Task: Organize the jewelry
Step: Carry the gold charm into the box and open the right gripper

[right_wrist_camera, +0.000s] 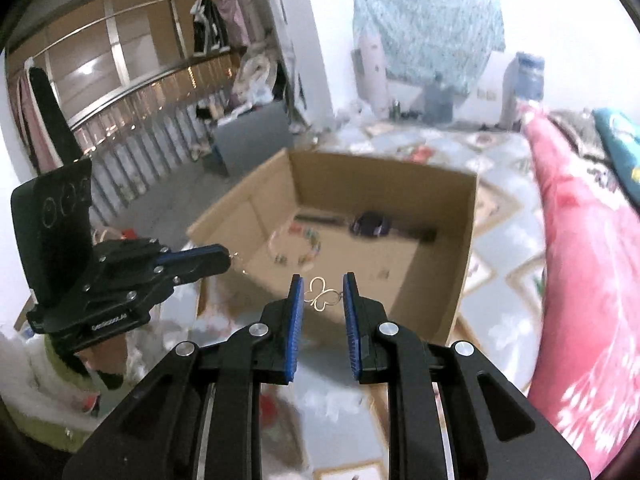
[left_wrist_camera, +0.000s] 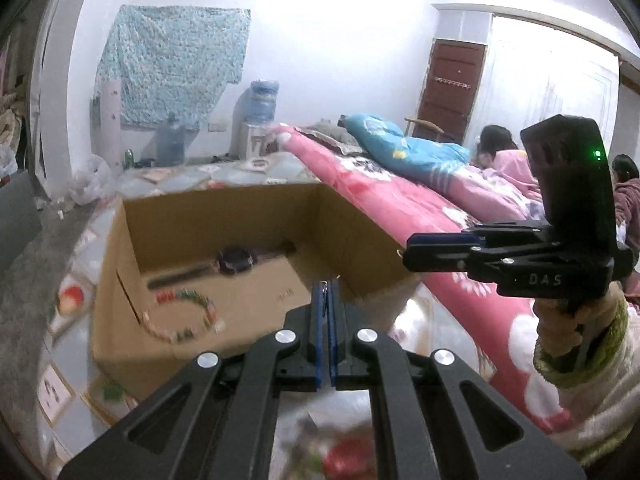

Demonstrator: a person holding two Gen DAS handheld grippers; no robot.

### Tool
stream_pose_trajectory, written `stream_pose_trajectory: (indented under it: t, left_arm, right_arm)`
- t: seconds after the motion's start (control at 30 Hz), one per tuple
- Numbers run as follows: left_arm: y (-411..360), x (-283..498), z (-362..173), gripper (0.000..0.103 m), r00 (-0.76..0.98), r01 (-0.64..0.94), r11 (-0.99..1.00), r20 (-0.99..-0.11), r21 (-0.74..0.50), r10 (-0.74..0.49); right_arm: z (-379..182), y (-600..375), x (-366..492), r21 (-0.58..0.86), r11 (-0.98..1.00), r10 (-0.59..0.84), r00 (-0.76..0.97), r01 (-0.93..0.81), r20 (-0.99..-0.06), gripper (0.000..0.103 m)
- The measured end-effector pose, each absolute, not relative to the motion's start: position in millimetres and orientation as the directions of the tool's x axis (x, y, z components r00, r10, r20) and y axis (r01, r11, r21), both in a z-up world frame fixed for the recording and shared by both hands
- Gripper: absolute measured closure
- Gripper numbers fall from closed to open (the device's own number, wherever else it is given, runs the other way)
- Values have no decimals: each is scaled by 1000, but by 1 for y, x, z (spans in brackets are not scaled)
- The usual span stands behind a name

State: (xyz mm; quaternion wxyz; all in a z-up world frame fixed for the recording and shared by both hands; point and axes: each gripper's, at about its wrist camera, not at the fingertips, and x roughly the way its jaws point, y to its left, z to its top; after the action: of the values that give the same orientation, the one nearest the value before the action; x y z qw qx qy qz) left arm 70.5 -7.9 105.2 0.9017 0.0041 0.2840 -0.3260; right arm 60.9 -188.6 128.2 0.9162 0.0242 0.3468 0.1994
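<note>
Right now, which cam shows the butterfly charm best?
Right wrist. The gold butterfly charm sits centred between the right gripper fingers, outline sharp against the cardboard box. Left wrist shows only a speck of gold at that gripper's tip; its shape can't be read there.

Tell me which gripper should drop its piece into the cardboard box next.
Right. The right gripper visibly grips a butterfly-shaped wire piece before the cardboard box; the shut left gripper shows only a thin chain.
</note>
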Motion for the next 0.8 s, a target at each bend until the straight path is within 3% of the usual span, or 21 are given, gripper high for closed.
stream_pose_trajectory:
  t: [0.17, 0.47, 0.53, 0.6, 0.8]
  left_arm:
    - [-22, 124, 107, 101, 623, 541, 820, -566, -187, -540]
    - [-57, 205, 75, 100, 585, 441, 892, -722, -100, -370]
    - [-61, 212, 70, 95, 580, 421, 903, -739, -88, -343]
    - [-63, 213, 68, 82, 576, 412, 905, -741, -102, -346]
    - [-61, 212, 71, 66, 593, 389, 916, -734, -97, -330]
  right_arm:
    - [116, -183, 102, 165, 936, 338, 663, -311, -668, 85]
    - [83, -172, 141, 108, 951, 271, 606, -291, -748, 85]
    - [83, -172, 140, 103, 950, 269, 608, -294, -747, 84]
    - [83, -173, 141, 114, 947, 282, 608, -300, -743, 81]
    - [86, -180, 138, 151, 944, 308, 616, -295, -725, 74]
